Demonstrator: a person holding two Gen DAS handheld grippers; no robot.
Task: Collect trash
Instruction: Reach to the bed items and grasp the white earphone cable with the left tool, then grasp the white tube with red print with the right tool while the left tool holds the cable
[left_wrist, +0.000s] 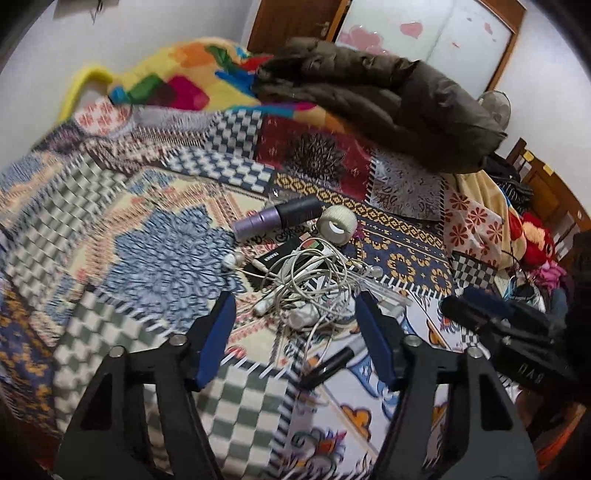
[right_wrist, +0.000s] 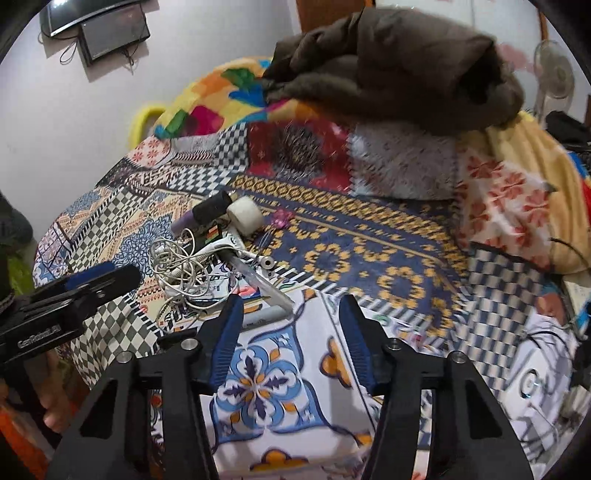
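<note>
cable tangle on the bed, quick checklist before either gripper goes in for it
1. Left gripper empty, jaws apart: ok.
2. Right gripper empty, jaws apart: ok.
3. White cable tangle lined up between the left gripper's fingers: ok.
4. Tangle free of other items: not ok, it lies over a black box and loops reach a black marker.
5. Tape roll and purple and black tube clear of the tangle: cannot tell.
6. Bin for the trash in view: not ok.
</note>
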